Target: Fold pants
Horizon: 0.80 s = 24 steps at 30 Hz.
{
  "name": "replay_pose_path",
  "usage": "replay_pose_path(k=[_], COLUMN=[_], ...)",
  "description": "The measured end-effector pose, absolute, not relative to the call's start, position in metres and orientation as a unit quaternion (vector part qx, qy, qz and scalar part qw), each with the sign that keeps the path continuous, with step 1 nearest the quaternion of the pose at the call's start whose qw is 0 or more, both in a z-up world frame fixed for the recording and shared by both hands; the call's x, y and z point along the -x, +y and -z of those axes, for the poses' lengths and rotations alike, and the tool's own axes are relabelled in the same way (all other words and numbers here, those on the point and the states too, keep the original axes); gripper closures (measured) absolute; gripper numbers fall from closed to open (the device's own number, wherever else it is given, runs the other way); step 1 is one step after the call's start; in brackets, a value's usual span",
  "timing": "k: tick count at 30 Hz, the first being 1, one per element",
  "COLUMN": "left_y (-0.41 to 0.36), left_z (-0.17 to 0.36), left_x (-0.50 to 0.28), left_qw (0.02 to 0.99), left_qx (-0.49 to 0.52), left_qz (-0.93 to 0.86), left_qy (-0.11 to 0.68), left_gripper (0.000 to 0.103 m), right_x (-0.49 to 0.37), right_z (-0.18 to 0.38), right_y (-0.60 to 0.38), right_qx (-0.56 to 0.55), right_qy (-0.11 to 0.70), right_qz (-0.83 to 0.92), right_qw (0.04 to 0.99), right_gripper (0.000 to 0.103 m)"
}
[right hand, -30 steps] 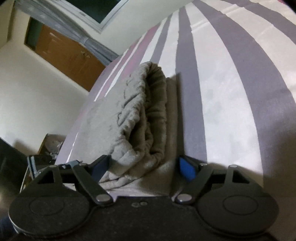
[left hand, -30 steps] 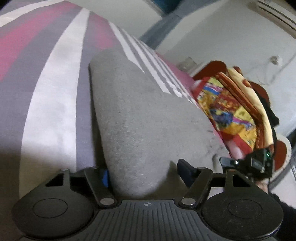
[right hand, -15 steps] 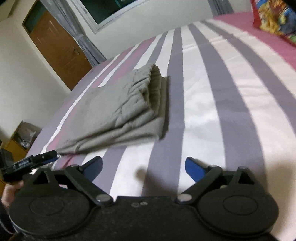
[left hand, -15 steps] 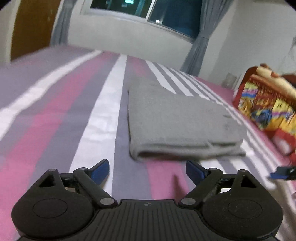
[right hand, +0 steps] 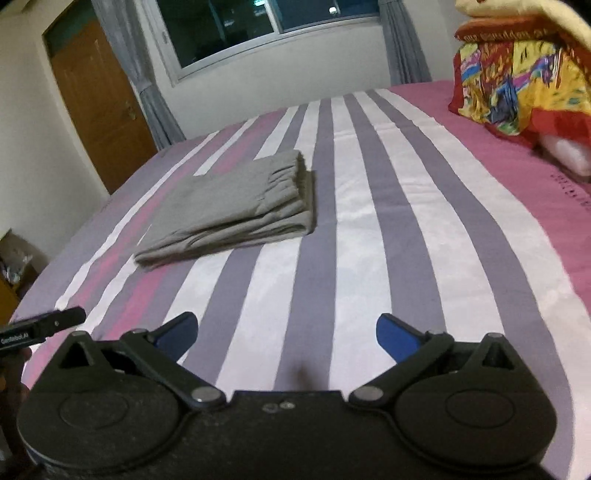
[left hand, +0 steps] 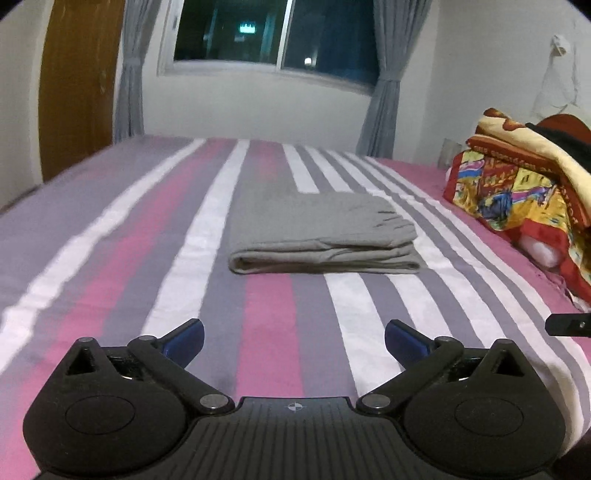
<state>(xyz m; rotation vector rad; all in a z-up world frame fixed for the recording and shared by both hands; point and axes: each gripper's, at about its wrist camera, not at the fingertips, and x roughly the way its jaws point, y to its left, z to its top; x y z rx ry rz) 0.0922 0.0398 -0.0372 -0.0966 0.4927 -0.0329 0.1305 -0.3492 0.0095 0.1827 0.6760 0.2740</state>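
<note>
- Left wrist view: the left gripper (left hand: pixel 293 338) hangs above the striped bedsheet (left hand: pixel 129 258) with its blue-tipped jaws spread wide and nothing between them.
- The grey pants (left hand: pixel 321 236) lie folded into a flat, compact rectangle on the bed, well ahead of the gripper, with the rounded fold edge facing the camera and the gathered waistband at the right end.
- A colourful blanket (left hand: pixel 517 192) is heaped at the right side of the bed, well apart from the pants.
- A dark window (left hand: pixel 273 33) with grey curtains fills the far wall, and a brown door (left hand: pixel 77 85) stands to its left.
- A black part at the right edge of this view, low over the sheet, may belong to the other tool; too little shows to be sure.
- Right wrist view: the right gripper (right hand: pixel 286 334) is likewise held over the sheet, jaws wide apart and empty.
- From this side the pants (right hand: pixel 236 208) sit ahead and to the left, layered edges toward the camera, waistband on the right end; neither gripper touches them.
- The blanket (right hand: pixel 517 81) appears at the upper right, the door (right hand: pixel 99 107) at the left.
</note>
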Motion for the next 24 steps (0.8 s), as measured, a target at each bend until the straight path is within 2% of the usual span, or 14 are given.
replay_pose_path(k=[12, 24], left_y=[0.03, 0.04], left_z=[-0.009, -0.024], left_x=[0.004, 0.035], left_qw=[0.977, 0.981], left_qx=[0.044, 0.05], left_qz=[0.012, 0.01], left_qy=[0.207, 0.186], left_gripper=[0.0, 0.0], right_x=[-0.039, -0.008], right_z=[-0.051, -0.071], right_y=[-0.318, -0.285], right_qx=[-0.049, -0.005], right_qy=[0.275, 0.238], right_qz=[-0.116, -0.13], right_qw=[0.953, 0.963], right_gripper=[0.0, 0.0])
